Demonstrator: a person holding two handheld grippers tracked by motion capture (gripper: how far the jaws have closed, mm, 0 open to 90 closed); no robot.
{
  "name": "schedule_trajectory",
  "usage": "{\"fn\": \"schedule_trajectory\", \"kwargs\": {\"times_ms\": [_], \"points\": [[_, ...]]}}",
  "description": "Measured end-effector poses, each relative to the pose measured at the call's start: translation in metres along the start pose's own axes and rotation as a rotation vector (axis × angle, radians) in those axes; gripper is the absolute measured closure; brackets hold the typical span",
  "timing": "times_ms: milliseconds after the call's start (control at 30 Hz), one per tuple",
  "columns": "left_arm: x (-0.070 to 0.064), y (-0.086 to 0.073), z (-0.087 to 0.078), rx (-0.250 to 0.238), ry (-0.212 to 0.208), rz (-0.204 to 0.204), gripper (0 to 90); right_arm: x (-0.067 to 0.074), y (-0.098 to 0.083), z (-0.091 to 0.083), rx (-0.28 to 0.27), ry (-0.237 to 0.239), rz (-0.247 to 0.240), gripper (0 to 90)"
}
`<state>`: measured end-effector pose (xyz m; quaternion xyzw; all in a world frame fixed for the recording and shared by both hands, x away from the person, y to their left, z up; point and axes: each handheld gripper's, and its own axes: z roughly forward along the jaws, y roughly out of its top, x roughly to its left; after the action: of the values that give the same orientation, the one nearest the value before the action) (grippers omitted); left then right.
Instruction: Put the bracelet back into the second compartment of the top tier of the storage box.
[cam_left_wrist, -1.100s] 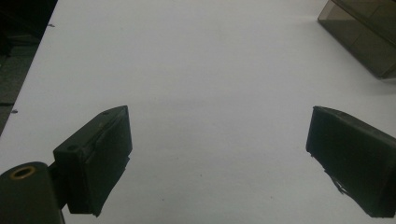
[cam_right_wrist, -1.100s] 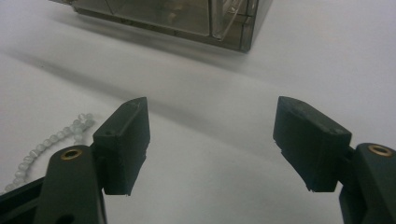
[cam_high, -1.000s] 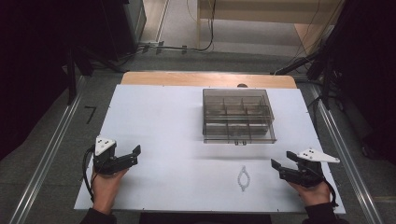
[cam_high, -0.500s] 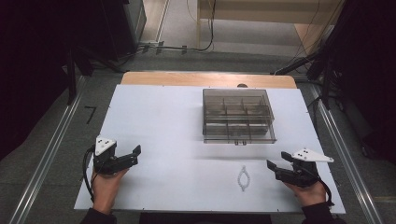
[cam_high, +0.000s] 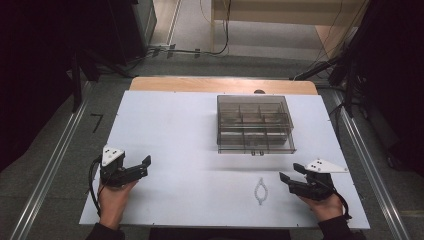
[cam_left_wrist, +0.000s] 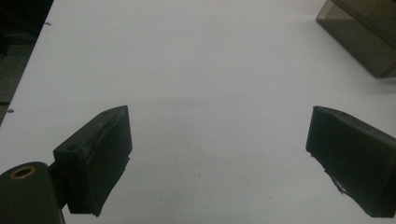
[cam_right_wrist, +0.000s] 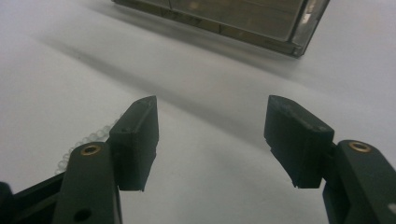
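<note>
Nothing readable is showing anywhere: no text, label, brand, number or sign is appearing on the white tabletop (cam_high: 175, 130), on the clear compartment box (cam_high: 254, 125), or on either gripper.

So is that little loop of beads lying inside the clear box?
No, in the high view the bead loop lies on the bare white table, nearer the person than the clear compartment box and apart from it.
</note>
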<state>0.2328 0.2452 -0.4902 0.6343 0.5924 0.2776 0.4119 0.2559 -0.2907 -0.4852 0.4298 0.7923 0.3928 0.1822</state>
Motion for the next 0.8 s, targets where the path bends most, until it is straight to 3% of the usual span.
{"fn": "schedule_trajectory", "kwargs": {"times_ms": [800], "points": [[0.0,0.0,0.001,0.006,-0.003,0.001,7.5,0.021,0.006,0.021,0.05,0.059,-0.066,42.8]]}}
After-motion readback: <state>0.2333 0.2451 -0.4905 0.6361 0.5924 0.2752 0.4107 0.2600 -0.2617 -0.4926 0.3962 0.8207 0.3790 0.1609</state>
